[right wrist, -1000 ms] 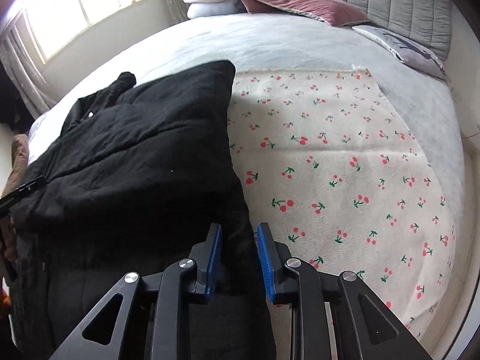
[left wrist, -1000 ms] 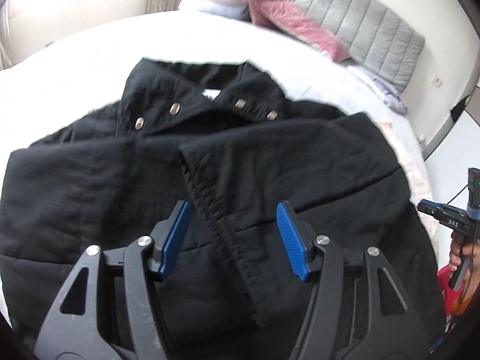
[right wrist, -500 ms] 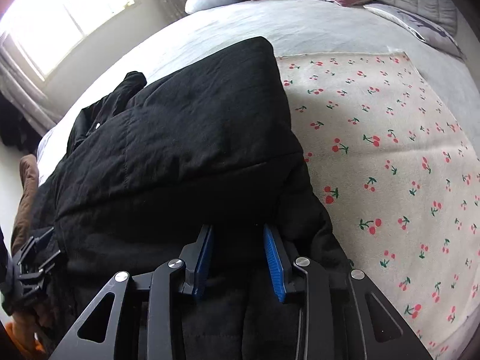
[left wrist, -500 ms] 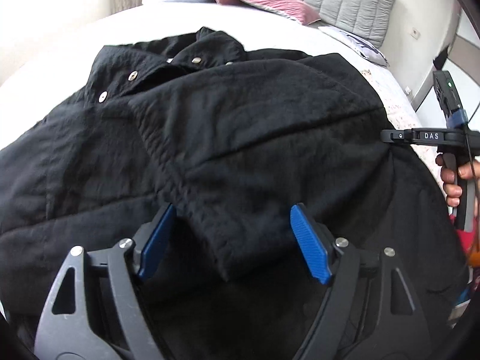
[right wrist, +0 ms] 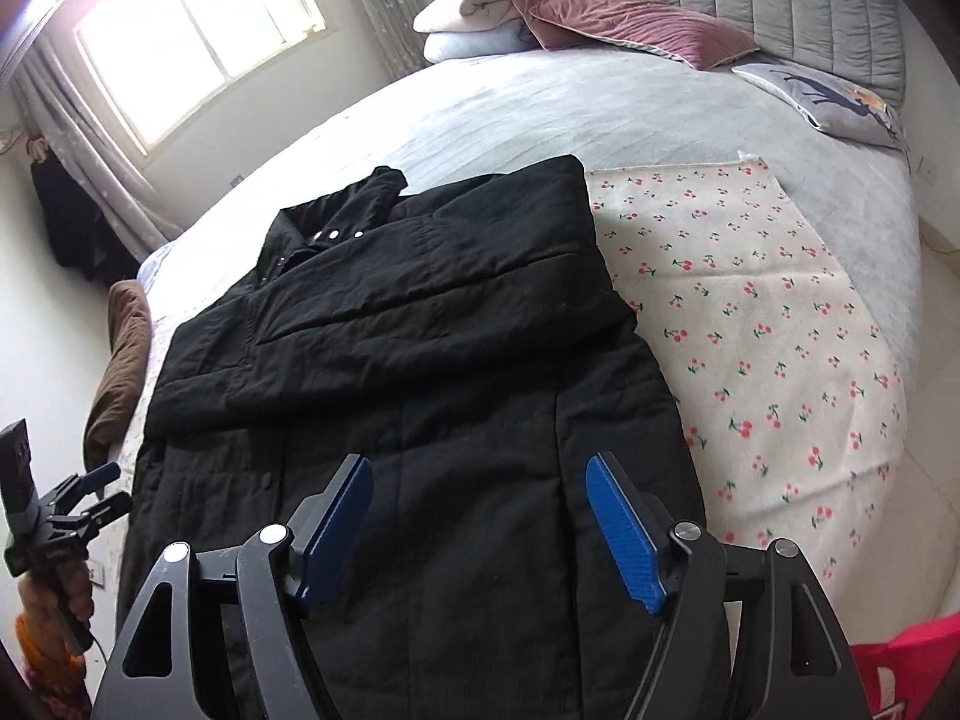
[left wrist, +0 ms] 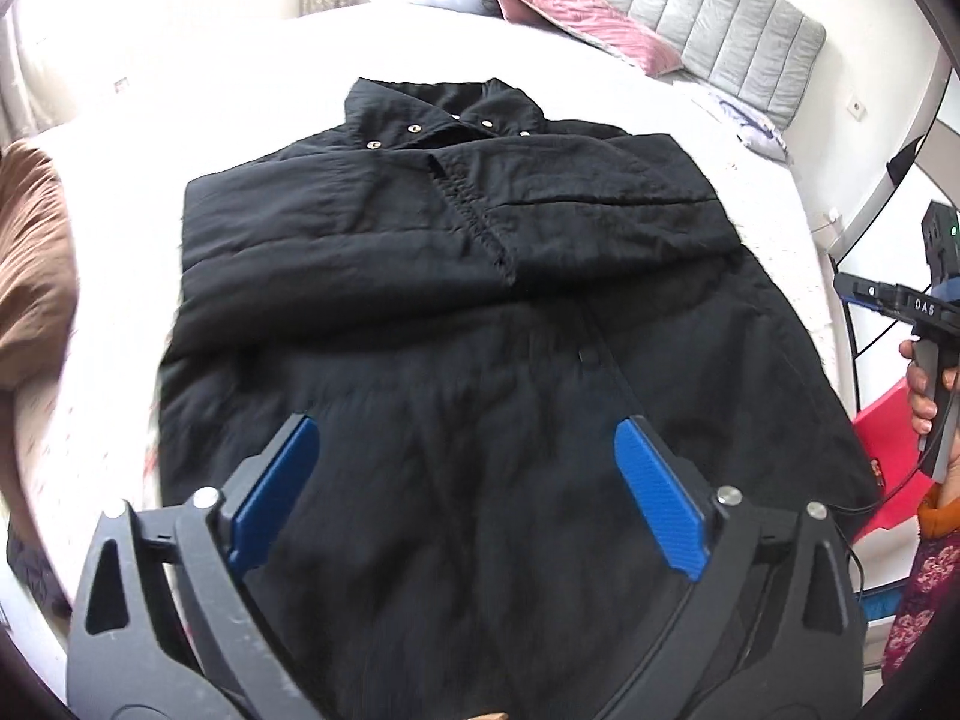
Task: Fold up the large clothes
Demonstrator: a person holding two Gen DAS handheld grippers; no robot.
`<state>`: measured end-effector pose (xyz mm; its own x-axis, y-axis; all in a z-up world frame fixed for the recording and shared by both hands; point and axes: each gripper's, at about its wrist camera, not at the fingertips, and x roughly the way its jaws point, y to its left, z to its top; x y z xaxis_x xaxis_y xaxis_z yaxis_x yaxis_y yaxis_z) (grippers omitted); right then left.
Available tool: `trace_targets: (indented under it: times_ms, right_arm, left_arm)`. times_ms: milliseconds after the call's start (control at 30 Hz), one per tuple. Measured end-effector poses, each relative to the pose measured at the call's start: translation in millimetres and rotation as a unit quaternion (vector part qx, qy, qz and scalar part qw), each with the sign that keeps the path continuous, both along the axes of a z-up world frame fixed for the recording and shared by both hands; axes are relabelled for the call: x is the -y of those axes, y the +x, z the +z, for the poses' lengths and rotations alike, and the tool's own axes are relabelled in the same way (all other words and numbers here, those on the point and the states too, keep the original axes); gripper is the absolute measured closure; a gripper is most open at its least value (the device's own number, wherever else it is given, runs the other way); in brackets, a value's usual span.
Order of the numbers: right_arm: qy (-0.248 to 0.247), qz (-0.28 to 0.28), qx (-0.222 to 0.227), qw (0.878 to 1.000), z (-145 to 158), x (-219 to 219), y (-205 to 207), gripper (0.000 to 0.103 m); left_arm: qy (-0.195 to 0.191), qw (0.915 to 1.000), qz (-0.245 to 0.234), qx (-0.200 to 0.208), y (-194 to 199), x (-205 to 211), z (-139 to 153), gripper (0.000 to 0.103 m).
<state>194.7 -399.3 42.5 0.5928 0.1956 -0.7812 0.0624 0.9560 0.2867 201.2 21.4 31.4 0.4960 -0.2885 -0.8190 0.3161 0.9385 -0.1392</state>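
A large black padded jacket lies flat on the bed, collar with metal snaps at the far end, both sleeves folded across the chest. It also shows in the right wrist view. My left gripper is open and empty, held above the jacket's lower part. My right gripper is open and empty above the jacket's hem on the right side. The right gripper's body shows at the right edge of the left wrist view. The left gripper shows at the left edge of the right wrist view.
A cherry-print cloth lies on the bed right of the jacket. A brown garment lies at the left edge. Pink and white pillows and a grey headboard are at the far end. A red object sits at bottom right.
Both grippers pulled back and up from the jacket. The right gripper, nearly shut on the jacket's edge before, has opened and let go. More of the bed now shows.
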Motion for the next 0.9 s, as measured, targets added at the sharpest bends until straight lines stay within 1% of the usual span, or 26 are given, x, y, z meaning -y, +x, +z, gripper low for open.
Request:
trace_targets:
  times_ms: [133,267,367,467,533,600,733,900]
  right_arm:
    - [0.002,0.007,0.004,1.000,6.0,-16.0,-43.6,0.024]
    - [-0.005,0.022,0.010,1.000,3.6,-34.5,-84.8,0.023]
    - [-0.002,0.032,0.017,0.999,-3.4,-45.1,-111.9,0.023]
    - [-0.002,0.041,0.014,0.999,-14.1,-51.9,-135.0,0.023]
    - [-0.003,0.047,0.009,0.999,-21.5,-52.8,-144.6,0.023]
    - [-0.007,0.046,0.003,0.999,-27.9,-51.7,-153.2,0.023]
    - [-0.008,0.030,-0.014,0.999,-41.5,-40.9,-164.7,0.022]
    - [-0.004,0.013,-0.030,0.999,-58.0,-24.5,-174.8,0.022]
  left_arm:
    - [-0.011,0.9998,0.008,-0.016,-38.0,-22.1,8.1,0.002]
    - [-0.014,0.9994,0.011,-0.028,-73.0,-37.0,8.1,0.002]
    - [-0.008,0.9995,0.011,-0.029,-99.4,-44.8,3.7,0.002]
    - [-0.020,0.9990,0.016,-0.038,-122.5,-54.7,-4.1,0.002]
    - [-0.025,0.9984,0.025,-0.044,-135.1,-62.8,-10.3,0.002]
    - [-0.019,0.9983,0.033,-0.043,-147.1,-70.3,-15.1,0.002]
    - [-0.015,0.9979,0.044,-0.045,-165.2,-86.0,-21.4,0.002]
    - [-0.042,0.9948,0.058,-0.073,-176.7,-109.9,-33.4,0.002]
